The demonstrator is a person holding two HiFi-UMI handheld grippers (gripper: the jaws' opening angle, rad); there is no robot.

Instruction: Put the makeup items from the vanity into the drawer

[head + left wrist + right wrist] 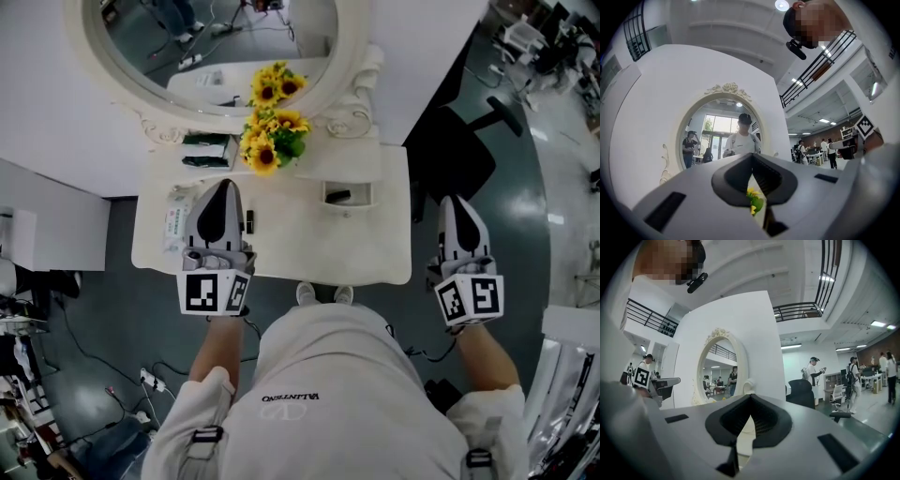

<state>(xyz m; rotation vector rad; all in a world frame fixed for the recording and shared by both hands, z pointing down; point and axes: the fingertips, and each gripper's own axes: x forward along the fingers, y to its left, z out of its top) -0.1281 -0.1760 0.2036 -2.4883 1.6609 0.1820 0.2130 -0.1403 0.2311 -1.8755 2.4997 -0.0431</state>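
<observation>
Makeup packets [208, 150] lie at the back left of the white vanity [309, 246], beside the sunflowers [270, 141] that stand under the oval mirror [150, 56]. A slim dark stick [249, 221] lies just right of the left gripper [225, 185], whose jaws are together and empty. A small open compartment [347, 195] sits right of the flowers. The right gripper [454, 200], its jaws likewise closed on nothing, hangs off the table's right edge near a black chair [459, 155].
</observation>
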